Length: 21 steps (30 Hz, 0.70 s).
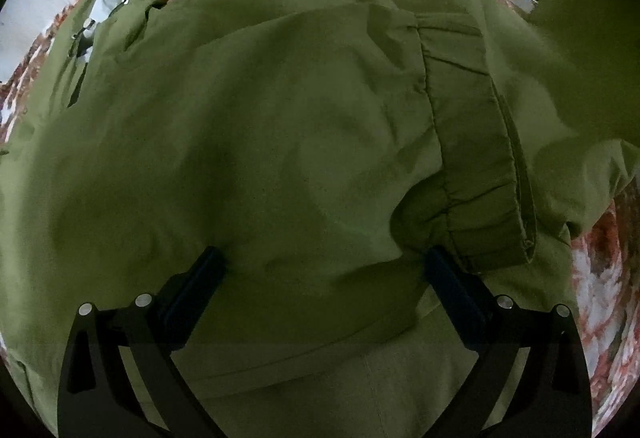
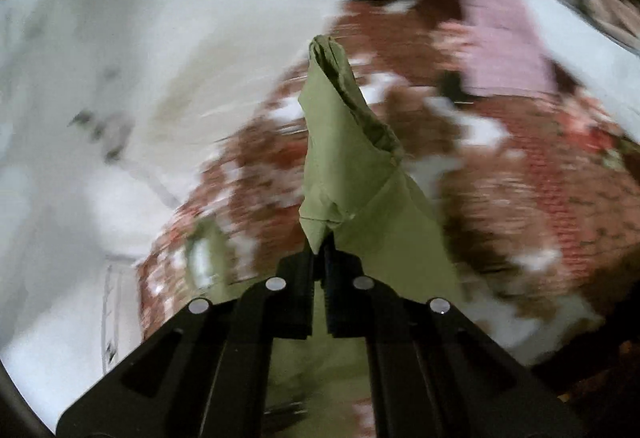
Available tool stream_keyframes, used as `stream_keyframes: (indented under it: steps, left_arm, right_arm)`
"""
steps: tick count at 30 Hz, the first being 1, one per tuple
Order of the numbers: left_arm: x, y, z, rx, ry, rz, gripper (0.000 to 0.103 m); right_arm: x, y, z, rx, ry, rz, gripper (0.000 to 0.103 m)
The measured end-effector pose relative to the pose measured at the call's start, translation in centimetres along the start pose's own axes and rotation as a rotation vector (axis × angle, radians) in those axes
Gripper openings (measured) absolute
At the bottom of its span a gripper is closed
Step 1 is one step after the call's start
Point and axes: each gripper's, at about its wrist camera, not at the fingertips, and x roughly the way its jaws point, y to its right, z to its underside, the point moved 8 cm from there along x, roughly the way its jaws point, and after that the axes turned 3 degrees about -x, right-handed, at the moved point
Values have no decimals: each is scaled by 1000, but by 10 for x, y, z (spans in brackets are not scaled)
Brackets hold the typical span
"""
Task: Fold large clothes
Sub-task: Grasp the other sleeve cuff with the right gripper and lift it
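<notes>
My right gripper (image 2: 320,238) has its jaws clenched on a corner of the green jacket (image 1: 280,142), near a cuff (image 2: 340,78), so I can lift that part and fold it over. My left gripper (image 1: 324,258) points down at the middle of the jacket with its jaws wide apart, grasping nothing; I think it is there to keep the jacket from sliding. The jacket lies spread on a bed with a red flowered bedspread (image 1: 600,278). A sleeve with a gathered cuff (image 1: 480,174) is already laid across the body.
</notes>
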Motion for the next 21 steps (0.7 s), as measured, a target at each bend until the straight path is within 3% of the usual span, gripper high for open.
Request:
stream_keyframes:
  steps: [2,5,8,14,21]
  left_arm:
    - [0,3,-2,-8,-8,9,98]
    - [-13,-3,-5,-38,-28,91,98]
    - [-55,-42,-13,-104,90,101,98]
    - [-119,-158,7,-149,196,38,98]
    - [-153,-304,64,-273,180,-47,98]
  right_arm:
    - [13,-46,13,-54,-17,-35,4]
    - [39,-113,37,-130,-39,-77,4]
    - [71,-166,66,-141,-78,-126,4]
    - [125,-258,144,-208,-133,-182,4]
    - [196,-343,251,-290,-227,-202,4]
